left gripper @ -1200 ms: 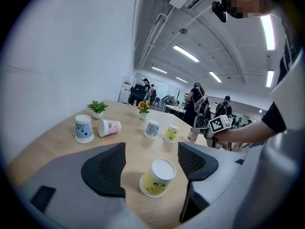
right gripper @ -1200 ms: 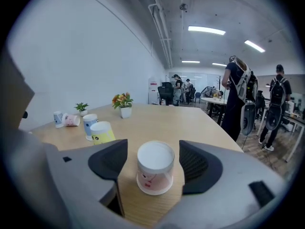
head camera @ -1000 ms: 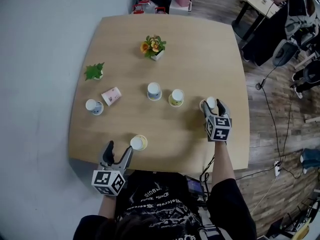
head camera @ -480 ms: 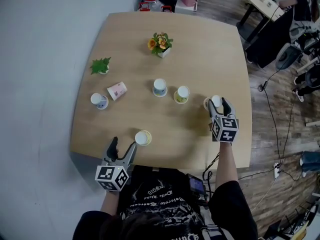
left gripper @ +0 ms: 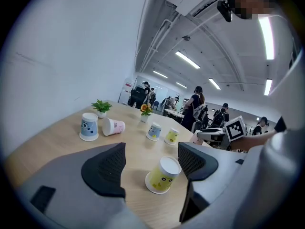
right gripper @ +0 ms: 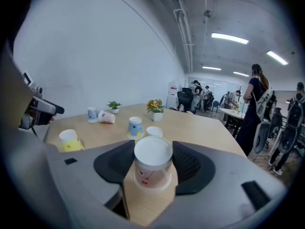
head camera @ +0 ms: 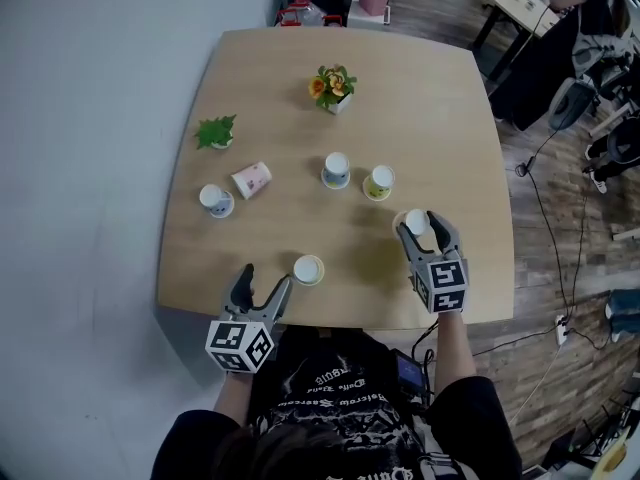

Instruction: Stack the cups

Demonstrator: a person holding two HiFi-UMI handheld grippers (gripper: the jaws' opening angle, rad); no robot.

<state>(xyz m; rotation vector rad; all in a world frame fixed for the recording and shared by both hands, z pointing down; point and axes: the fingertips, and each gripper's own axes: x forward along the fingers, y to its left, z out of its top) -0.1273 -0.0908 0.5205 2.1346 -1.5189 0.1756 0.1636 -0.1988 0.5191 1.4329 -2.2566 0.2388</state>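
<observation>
My left claw (head camera: 265, 278) hangs at the near edge of the table (head camera: 440, 98), jaws wide, with nothing pressed between them. Just ahead of it the near yellow cup (head camera: 308, 269) stands upside down. It is closer to that claw's right jaw and touches neither pad.

To the right and a little farther in, my right claw (right gripper: 152, 159) is clamped on the pale cup (right gripper: 152, 175), which is also upside down. Both pads press its sides, and a small red print shows on its wall. I cannot tell whether its rim is clear of the wood.

Past that, near the middle of the table, the middle blue cup (head camera: 336, 170) and the light yellow cup (head camera: 379, 182) stand upside down side by side, close together but apart. Both are well apart from the cup I hold.

Over on the left, the pink cup (head camera: 251, 179) lies on its side. Just beside it the left blue cup (head camera: 215, 200) stands upside down.

Farther back, a small green plant (head camera: 215, 132) sits near the left edge. A pot of orange flowers (head camera: 333, 86) stands toward the far side, roughly in line with the middle cups.

Beyond the table, my gripper views show people standing among desks and chairs under long ceiling lights.
</observation>
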